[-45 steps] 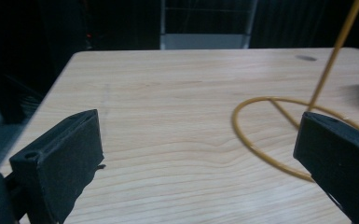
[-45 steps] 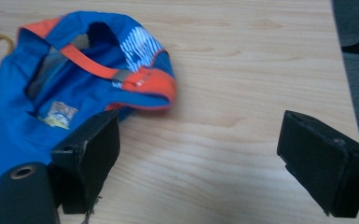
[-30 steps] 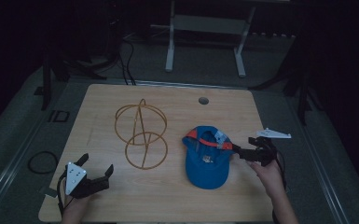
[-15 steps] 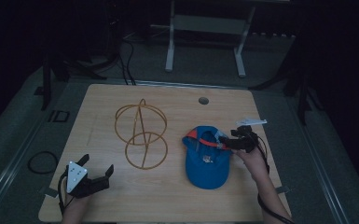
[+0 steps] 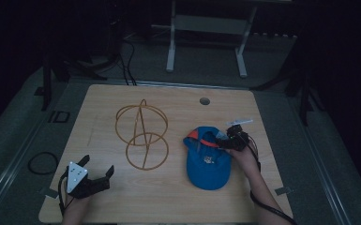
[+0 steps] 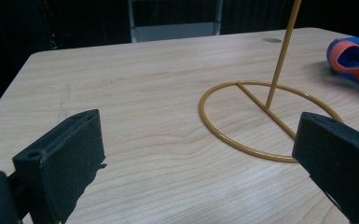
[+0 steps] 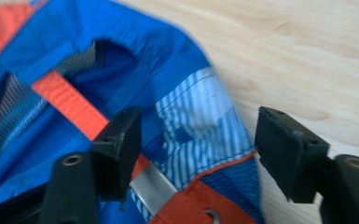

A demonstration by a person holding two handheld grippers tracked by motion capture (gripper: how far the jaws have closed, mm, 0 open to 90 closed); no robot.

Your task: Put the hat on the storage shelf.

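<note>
A blue cap [image 5: 205,161] with orange trim lies on the wooden table [image 5: 178,98], right of centre, its brim toward me. My right gripper [image 5: 224,140] is at the cap's rear right rim. In the right gripper view the right gripper [image 7: 198,135] is open, and its jaws straddle the cap's [image 7: 74,56] back edge by a striped patch and an orange strap. My left gripper [image 5: 97,165] stands open near the front left corner. In the left gripper view the left gripper [image 6: 200,154] has nothing between its jaws and faces a yellow wire stand [image 6: 279,51], with the cap [image 6: 354,58] beyond.
The yellow wire stand [image 5: 140,136], made of rings and a rod, stands left of the cap at mid-table. A round cable hole [image 5: 205,101] sits near the far edge. A white frame [image 5: 206,28] stands on the floor beyond the table.
My right gripper has moved left from near the table's right edge onto the cap's rear rim. The left gripper and the wire stand have stayed put.
</note>
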